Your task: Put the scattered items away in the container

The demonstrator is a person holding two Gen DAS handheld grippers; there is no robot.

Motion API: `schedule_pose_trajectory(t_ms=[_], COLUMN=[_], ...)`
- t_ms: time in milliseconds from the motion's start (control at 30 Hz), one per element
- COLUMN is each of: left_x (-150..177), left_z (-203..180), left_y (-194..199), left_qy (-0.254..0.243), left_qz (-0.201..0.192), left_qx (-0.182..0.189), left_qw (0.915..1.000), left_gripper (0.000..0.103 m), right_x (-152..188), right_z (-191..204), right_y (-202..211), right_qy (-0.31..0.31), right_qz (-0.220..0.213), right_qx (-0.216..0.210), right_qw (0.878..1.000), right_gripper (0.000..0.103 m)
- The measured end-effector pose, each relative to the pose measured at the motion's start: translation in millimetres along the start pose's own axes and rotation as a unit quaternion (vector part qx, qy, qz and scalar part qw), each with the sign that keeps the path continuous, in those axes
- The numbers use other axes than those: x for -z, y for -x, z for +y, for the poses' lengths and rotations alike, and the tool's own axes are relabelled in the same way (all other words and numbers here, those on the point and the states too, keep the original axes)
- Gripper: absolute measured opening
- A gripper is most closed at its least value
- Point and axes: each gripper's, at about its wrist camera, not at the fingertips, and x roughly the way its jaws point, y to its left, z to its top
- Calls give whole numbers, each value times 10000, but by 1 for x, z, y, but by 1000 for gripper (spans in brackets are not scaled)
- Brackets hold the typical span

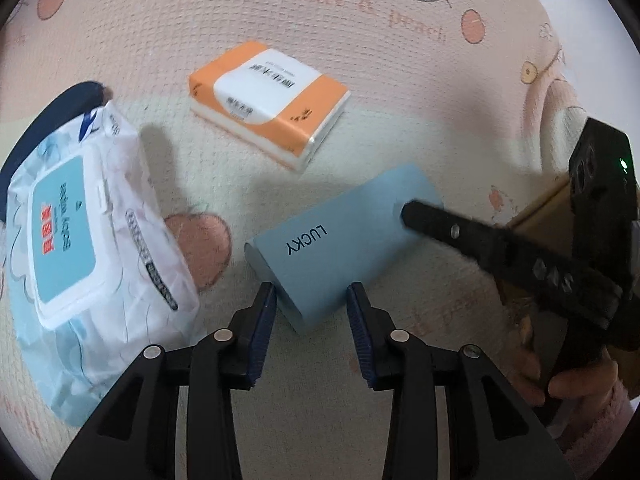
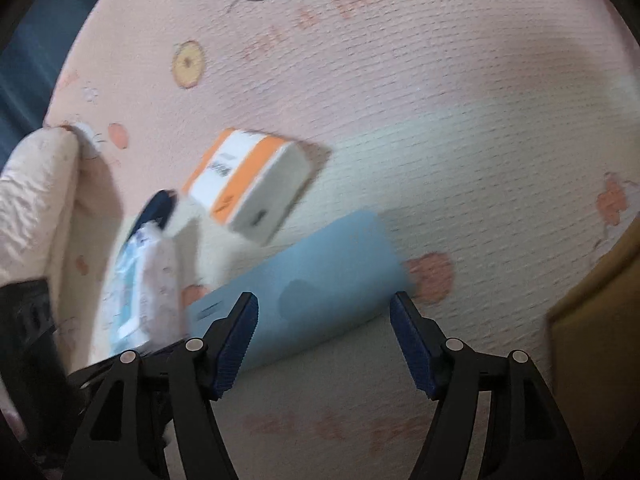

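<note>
A light blue box marked LUCKY [image 1: 340,232] lies on the pink mat. My left gripper [image 1: 312,292] straddles its near corner, and both blue pads touch the box's sides. One finger [image 1: 460,236] of the right gripper rests its tip on the box's far end. In the right wrist view the right gripper [image 2: 324,300] stands wide open above the blurred blue box [image 2: 320,272], gripping nothing. An orange and white tissue pack [image 1: 268,100] [image 2: 248,184] lies farther back. A wet-wipes pack [image 1: 80,240] [image 2: 140,292] lies to the left. A tan container wall [image 1: 540,208] [image 2: 592,320] shows at the right.
A dark navy item [image 1: 52,120] [image 2: 156,208] lies partly under the wipes pack. A person's hand in a pink sleeve [image 1: 572,380] holds the right gripper. A pale quilted cushion [image 2: 32,200] borders the printed mat [image 1: 360,20] at the left.
</note>
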Motion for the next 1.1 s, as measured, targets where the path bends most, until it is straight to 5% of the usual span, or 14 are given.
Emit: schedule_pose_trajectory(t_ms=[200,367,633,833,1100], left_x=[-21,-30,-23,-20,12], left_z=[-18,-13,3,32,76], left_y=[-14,-13,50,83,108], left_qy=[-524,-272,-356,-103,470], left_qz=[-292,-202,-599,-914,-856], left_qx=[-19,97,-71,-617,-1049], left_qw=[9982,9994,9975,9938,9897], left_gripper=[27,27,51,52,52], right_x=[-1,-4,11,22,46], right_z=[10,-3,16,50,79], right_y=[4,16,19,15,-2], right_qy=[123,-246,-559,-284,-179], right_qz=[-215,-208,-93,-12,324], right_qx=[649,854,582,134,-478], right_qw=[9976,9958,9967,9995,9982], right_gripper=[67,67,67,67,68])
